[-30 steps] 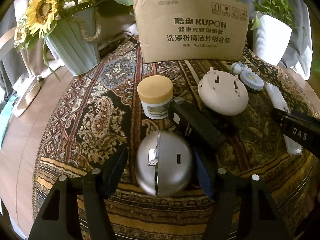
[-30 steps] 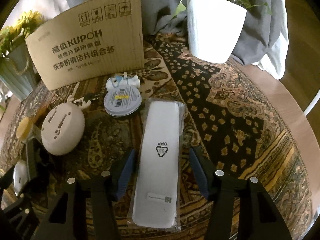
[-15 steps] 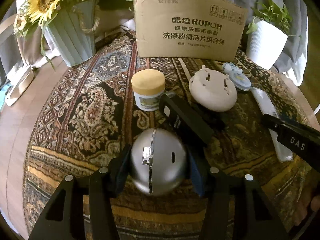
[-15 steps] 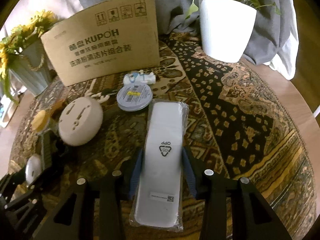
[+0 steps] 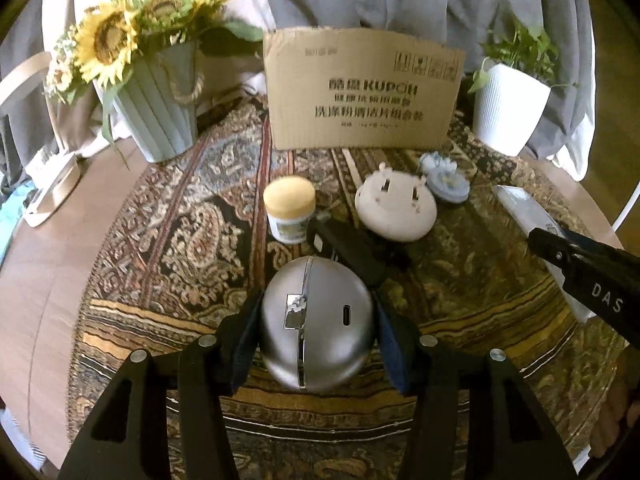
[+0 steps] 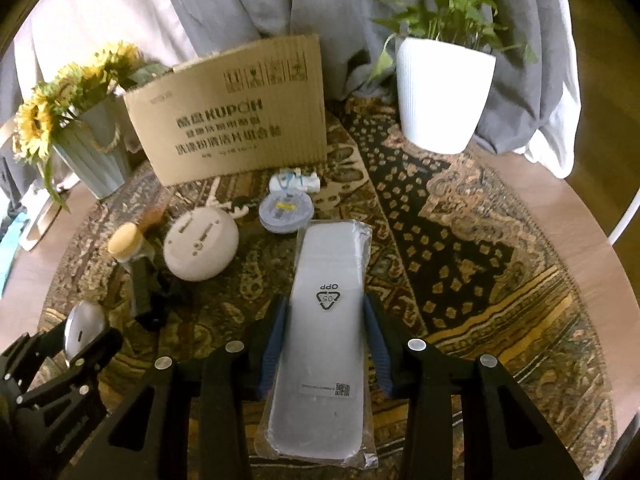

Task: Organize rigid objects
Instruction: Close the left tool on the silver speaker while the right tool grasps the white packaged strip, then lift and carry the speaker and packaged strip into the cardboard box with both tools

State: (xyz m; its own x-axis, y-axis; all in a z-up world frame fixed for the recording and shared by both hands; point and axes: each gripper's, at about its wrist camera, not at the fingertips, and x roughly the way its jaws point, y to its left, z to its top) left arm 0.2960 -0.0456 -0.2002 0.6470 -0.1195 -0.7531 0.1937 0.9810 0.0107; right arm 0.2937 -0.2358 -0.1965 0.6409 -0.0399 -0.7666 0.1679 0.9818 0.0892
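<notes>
Near the front edge of the round table (image 6: 560, 184), over its patterned cloth (image 6: 460, 248), we hold two things. Our left gripper (image 5: 316, 334) has its jaws closed partway on a silver dome-shaped case (image 5: 316, 320), blue pads pressing both its sides. Our right gripper (image 6: 324, 340) has its jaws narrowed onto a white oblong device in a clear OPP bag (image 6: 324, 312), pads against its long edges. Toward the table's middle stand a yellow-lidded jar (image 5: 289, 208), a black bar (image 5: 352, 248), a cream round device (image 5: 395, 208) and a small round tin (image 6: 285, 210). Along the back edge stand a cardboard sheet (image 5: 364, 96), a sunflower pot (image 5: 156, 116) and a white plant pot (image 6: 442, 92).
</notes>
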